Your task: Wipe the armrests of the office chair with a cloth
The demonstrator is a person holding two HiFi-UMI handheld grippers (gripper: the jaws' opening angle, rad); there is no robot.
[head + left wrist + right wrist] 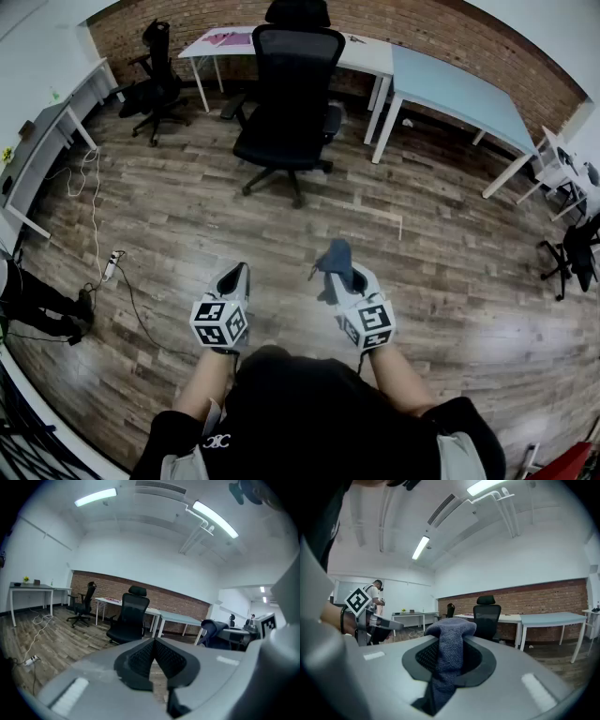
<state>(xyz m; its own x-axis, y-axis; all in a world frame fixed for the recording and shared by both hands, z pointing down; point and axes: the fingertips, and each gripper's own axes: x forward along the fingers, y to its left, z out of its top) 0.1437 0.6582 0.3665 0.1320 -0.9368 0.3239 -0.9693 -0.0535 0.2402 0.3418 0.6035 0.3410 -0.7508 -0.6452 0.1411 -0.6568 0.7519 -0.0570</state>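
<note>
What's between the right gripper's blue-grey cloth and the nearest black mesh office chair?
Only bare wood-plank floor separates the blue-grey cloth in the right gripper from the black office chair, head view.

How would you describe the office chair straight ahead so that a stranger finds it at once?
Look at the brick wall at the far end, then at the white desk before it. The black office chair stands at that desk, its back toward us; the other black chair stands apart in the left corner.
</note>
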